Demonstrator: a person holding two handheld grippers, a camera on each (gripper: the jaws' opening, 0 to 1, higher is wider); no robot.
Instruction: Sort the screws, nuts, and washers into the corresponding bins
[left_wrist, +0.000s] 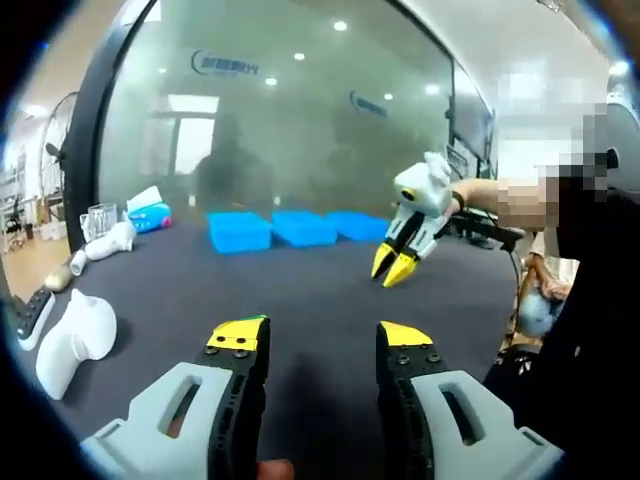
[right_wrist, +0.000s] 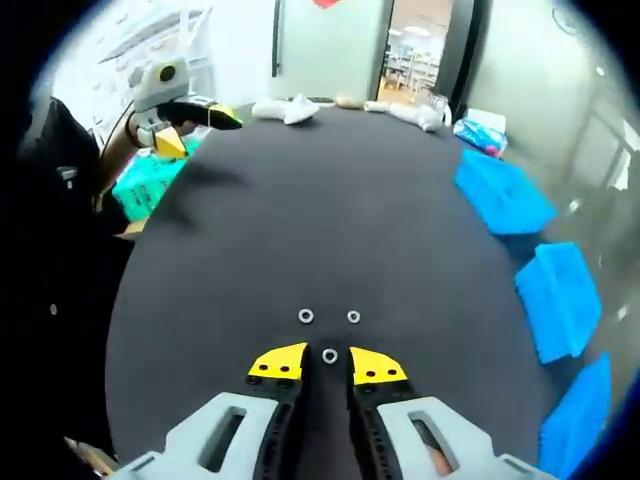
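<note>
The table (right_wrist: 330, 200) had a dark, matt, cloth-like top. The washers (right_wrist: 329, 355) looked like shiny metal, and the bins (right_wrist: 505, 195) were smooth blue plastic. Each gripper (right_wrist: 328, 366) had matt black-and-yellow jaws on grey plastic.

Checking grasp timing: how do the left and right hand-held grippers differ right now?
The left hand-held gripper has its jaws wide apart over bare dark table; the right hand-held gripper has its jaws nearly closed around a small washer. The left is held up off the table; the right is low at the surface, near two more washers. Both have yellow tips.
</note>
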